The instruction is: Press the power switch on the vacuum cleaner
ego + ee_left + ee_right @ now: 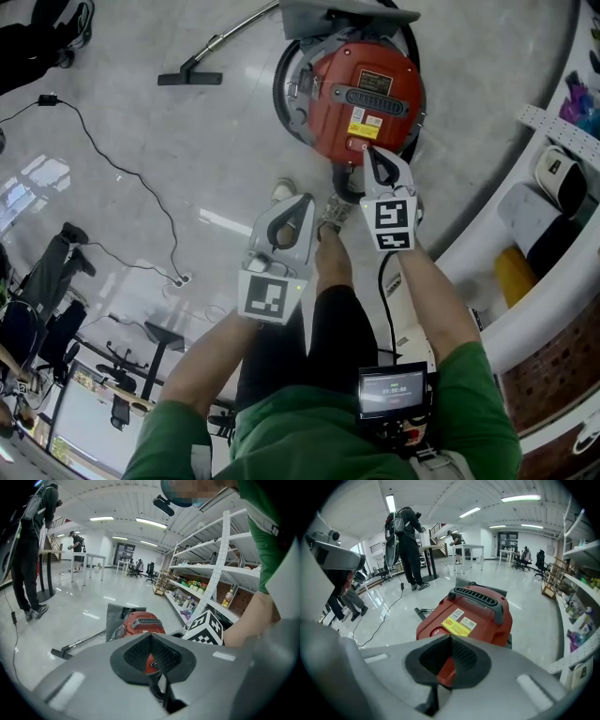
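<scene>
The red canister vacuum cleaner [367, 94] stands on the floor ahead of me, with a black handle and a yellow label on top. My right gripper [368, 151] is shut and empty. Its tip is at the vacuum's near edge beside a small button [357, 144], but I cannot tell whether it touches. In the right gripper view the vacuum [474, 613] fills the middle, just beyond the shut right gripper [451, 637]. My left gripper [305, 200] is shut and empty. It is held lower and to the left, short of the vacuum [143, 622], which shows past the left gripper [151, 635].
The vacuum's wand and floor nozzle [190, 78] lie to the upper left. A black cable [122, 173] runs across the floor at left. Curved white shelving [553, 187] borders the right side. My shoes [333, 214] are just below the vacuum. A person [405, 531] stands farther off by tables.
</scene>
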